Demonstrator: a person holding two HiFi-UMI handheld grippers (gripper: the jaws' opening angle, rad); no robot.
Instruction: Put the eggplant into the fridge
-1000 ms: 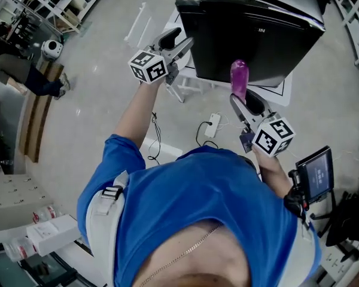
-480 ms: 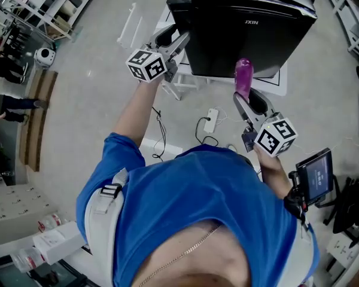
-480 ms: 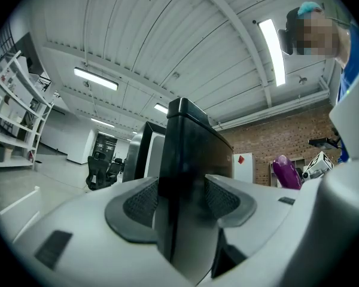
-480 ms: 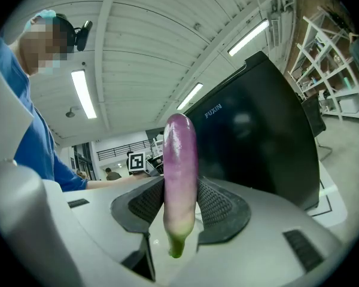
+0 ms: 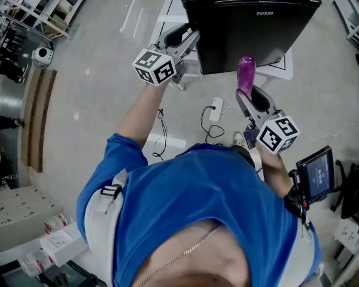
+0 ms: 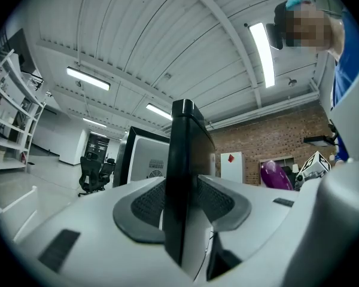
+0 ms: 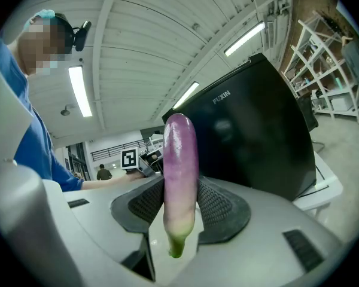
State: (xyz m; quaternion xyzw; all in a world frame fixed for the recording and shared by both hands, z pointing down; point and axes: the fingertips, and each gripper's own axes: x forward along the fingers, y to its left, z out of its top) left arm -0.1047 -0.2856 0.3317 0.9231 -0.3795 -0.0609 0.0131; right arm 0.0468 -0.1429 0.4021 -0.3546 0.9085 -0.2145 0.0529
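Two grips: hold eggplant (image 5: pixel 246 73) firm in clamped right gripper (image 5: pixel 246 100); swing fridge door (image 6: pixel 180 160) wide with left gripper (image 5: pixel 190 37), jaws just closed, seemingly pinching its edge.

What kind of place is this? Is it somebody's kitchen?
Probably not a kitchen. It looks more like a workshop or lab: there are tall metal shelf racks, a ribbed ceiling with long strip lights, a brick wall, and only a little black fridge.

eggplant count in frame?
1. The eggplant stands upright, clamped between the pads of the right gripper, in front of the black fridge. More could be hidden inside the fridge.
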